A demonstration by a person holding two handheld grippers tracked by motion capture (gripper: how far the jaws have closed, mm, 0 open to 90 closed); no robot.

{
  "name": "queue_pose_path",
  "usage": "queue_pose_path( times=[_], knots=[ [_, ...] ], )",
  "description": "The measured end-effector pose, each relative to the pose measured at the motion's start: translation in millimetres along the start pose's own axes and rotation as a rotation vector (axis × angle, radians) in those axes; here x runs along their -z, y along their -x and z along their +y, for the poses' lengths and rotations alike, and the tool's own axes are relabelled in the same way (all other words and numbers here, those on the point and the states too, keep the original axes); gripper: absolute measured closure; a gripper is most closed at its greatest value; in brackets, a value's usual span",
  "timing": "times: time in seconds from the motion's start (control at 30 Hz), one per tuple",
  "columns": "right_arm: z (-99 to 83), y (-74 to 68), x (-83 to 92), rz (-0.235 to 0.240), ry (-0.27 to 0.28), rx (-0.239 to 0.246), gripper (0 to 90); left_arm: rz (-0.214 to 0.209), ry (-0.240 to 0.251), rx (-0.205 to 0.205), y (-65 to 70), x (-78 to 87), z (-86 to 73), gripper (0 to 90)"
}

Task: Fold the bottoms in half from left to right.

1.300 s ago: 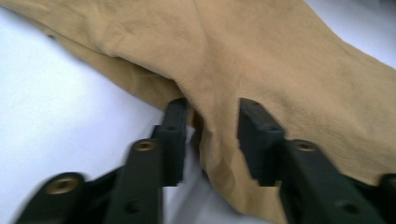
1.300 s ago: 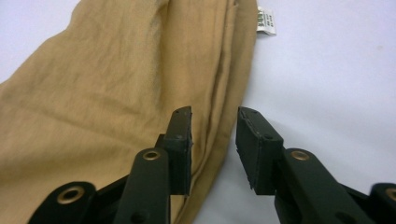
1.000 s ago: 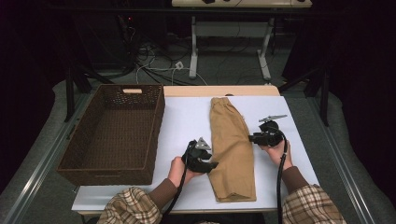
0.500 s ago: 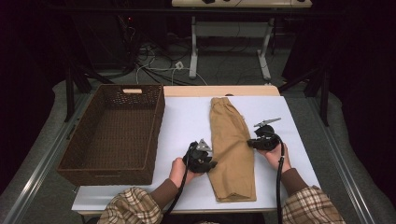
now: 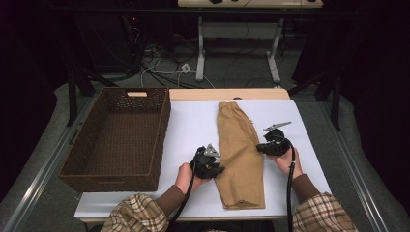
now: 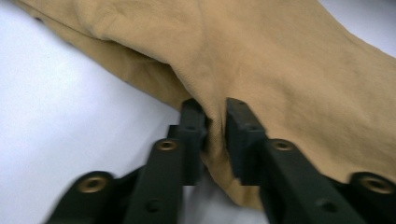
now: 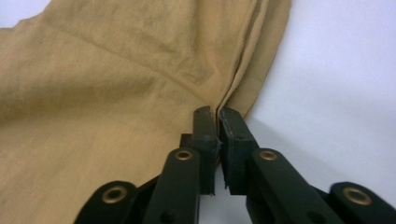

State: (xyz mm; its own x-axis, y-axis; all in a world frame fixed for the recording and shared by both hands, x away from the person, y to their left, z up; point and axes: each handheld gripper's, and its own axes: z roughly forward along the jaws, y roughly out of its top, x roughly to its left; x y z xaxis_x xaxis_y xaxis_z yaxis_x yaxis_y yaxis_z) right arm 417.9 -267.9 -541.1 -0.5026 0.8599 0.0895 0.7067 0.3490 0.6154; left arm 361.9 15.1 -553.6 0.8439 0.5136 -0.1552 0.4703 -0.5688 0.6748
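1. The tan trousers, folded lengthwise, lie flat on the white bench, right of the wicker basket and well apart from it.
2. The left gripper has just been closing and easing back a little; the left gripper view shows its jaws clamped on a pinch of the trousers' near edge.
3. The right gripper did likewise, and its jaws stand almost together with a thin fold of the trousers nipped between them.
4. To do this step well, I judge both pinches should catch every layer of the fold (the right one looks shallow, near the hem edge).
5. Lift both hands together and evenly, so the cloth stays taut between them and neither layer slips free.
6. Keep the hands level while folding or carrying toward the basket; a lopsided pull would probably undo the lengthwise fold.
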Motion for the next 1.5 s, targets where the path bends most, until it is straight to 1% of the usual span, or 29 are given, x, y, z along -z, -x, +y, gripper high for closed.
queue_pose_path(
  times=[0.03, 0.07, 0.13, 0.17, 0.2, 0.23, 0.3, 0.33, 0.37, 0.4, 0.43, 0.5, 0.6, 0.67, 0.83, 0.87, 0.9, 1.0, 1.07, 1.1, 1.13, 1.17, 1.2, 1.27, 1.3, 1.37, 1.43, 1.47, 1.5],
  knots=[
    [-0.5, 0.9, 1.3, 0.003, 0.006, -0.008, 79.6, -0.001, -0.001, -0.001, 0.2, 1.6, 0.0, 62.7],
    [-1.1, 1.7, 2.7, 0.011, 0.006, -0.012, 76.7, -0.004, 0.0, -0.003, 0.7, 2.9, 0.1, 60.8],
    [-2.6, 2.2, 3.9, 0.021, 0.002, -0.018, 74.8, 0.0, -0.002, -0.004, 1.5, 4.7, 0.2, 54.9],
    [-3.5, 1.6, 3.8, 0.022, -0.004, -0.02, 74.7, -0.003, -0.003, -0.005, 1.3, 4.8, 0.1, 55.1],
    [-4.4, 1.2, 3.1, 0.024, -0.009, -0.012, 75.3, -0.007, -0.002, -0.002, 1.0, 4.3, -0.4, 56.6],
    [-4.9, 0.0, 3.1, 0.024, -0.017, -0.017, 77.4, -0.01, -0.006, -0.002, 0.8, 3.7, -0.8, 59.4],
    [-5.9, -1.0, 2.1, 0.026, -0.017, -0.007, 82.1, -0.014, -0.012, -0.01, 2.0, 0.5, -3.0, 67.1],
    [-6.1, -1.6, 1.2, 0.027, -0.019, -0.005, 84.4, 0.0, -0.003, -0.023, 2.4, 0.1, -4.1, 69.8],
    [-6.4, -2.3, 0.3, 0.028, -0.024, -0.002, 86.6, 0.005, -0.002, -0.026, 2.1, 0.0, -4.2, 74.2],
    [-6.7, -3.1, -0.7, 0.032, -0.02, -0.001, 88.3, -0.001, 0.001, -0.018, 1.2, 0.1, -4.4, 77.9],
    [-6.4, -3.8, -0.9, 0.028, -0.022, 0.005, 88.8, -0.006, 0.005, -0.011, 0.9, -0.2, -5.0, 81.2],
    [-6.0, -4.5, -0.5, 0.024, -0.025, 0.014, 89.4, -0.009, 0.005, -0.017, 2.0, -0.5, -5.3, 85.2],
    [-5.9, -4.0, 0.7, 0.027, -0.028, 0.018, 89.8, -0.01, 0.0, -0.013, 3.0, 0.4, -5.2, 86.7],
    [-5.8, -4.0, 1.5, 0.031, -0.034, 0.023, 89.9, -0.015, -0.007, -0.018, 2.7, 1.6, -5.2, 86.8],
    [-6.0, -4.5, 1.2, 0.04, -0.042, 0.029, 89.6, -0.016, -0.005, -0.016, 2.6, 3.2, -5.6, 86.3],
    [-5.9, -4.1, 1.0, 0.042, -0.043, 0.032, 89.0, -0.007, -0.003, -0.014, 2.8, 3.5, -5.3, 84.8],
    [-5.7, -4.0, 0.9, 0.042, -0.042, 0.027, 88.1, 0.01, -0.004, -0.012, 3.0, 3.8, -4.7, 79.3],
    [-5.3, -1.5, 1.1, 0.043, -0.023, 0.025, 77.9, 0.052, 0.014, 0.009, 0.8, 5.0, -3.0, 55.3],
    [-4.8, 0.9, 1.1, 0.048, -0.007, 0.022, 67.0, 0.065, 0.023, 0.017, -0.5, 2.1, -1.7, 48.4],
    [-4.5, 2.1, 0.8, 0.043, 0.003, 0.015, 63.1, 0.068, 0.016, 0.017, -1.2, -0.4, -0.9, 45.5],
    [-4.0, 3.4, 0.1, 0.038, 0.007, 0.011, 59.7, 0.071, 0.014, 0.016, -1.2, -3.2, -0.6, 44.8],
    [-3.4, 4.4, -1.6, 0.031, 0.009, 0.005, 56.5, 0.078, 0.024, 0.02, -0.5, -5.3, -0.5, 45.1],
    [-3.0, 5.4, -3.1, 0.021, 0.011, -0.004, 55.5, 0.085, 0.026, 0.013, -0.3, -6.0, 0.2, 46.0],
    [-2.2, 6.2, -6.3, 0.015, 0.012, -0.013, 57.2, 0.085, 0.03, 0.013, 0.3, -6.8, 0.8, 53.2],
    [-1.6, 6.3, -7.1, 0.014, 0.018, -0.011, 60.1, 0.085, 0.043, 0.006, 0.0, -8.7, 0.7, 56.2],
    [-1.4, 5.3, -8.5, 0.011, 0.025, -0.013, 66.3, 0.074, 0.049, -0.011, 0.2, -10.3, 1.0, 64.3],
    [-1.6, 4.6, -9.2, 0.003, 0.028, -0.017, 73.2, 0.065, 0.055, -0.015, 0.7, -11.4, 1.0, 74.2],
    [-1.6, 4.6, -9.2, 0.003, 0.028, -0.017, 73.2, 0.059, 0.055, -0.019, 1.1, -12.0, 1.2, 74.2],
    [-1.7, 4.8, -9.6, 0.005, 0.03, -0.021, 76.0, 0.049, 0.058, -0.015, 1.6, -12.5, 1.3, 80.2]
  ],
)
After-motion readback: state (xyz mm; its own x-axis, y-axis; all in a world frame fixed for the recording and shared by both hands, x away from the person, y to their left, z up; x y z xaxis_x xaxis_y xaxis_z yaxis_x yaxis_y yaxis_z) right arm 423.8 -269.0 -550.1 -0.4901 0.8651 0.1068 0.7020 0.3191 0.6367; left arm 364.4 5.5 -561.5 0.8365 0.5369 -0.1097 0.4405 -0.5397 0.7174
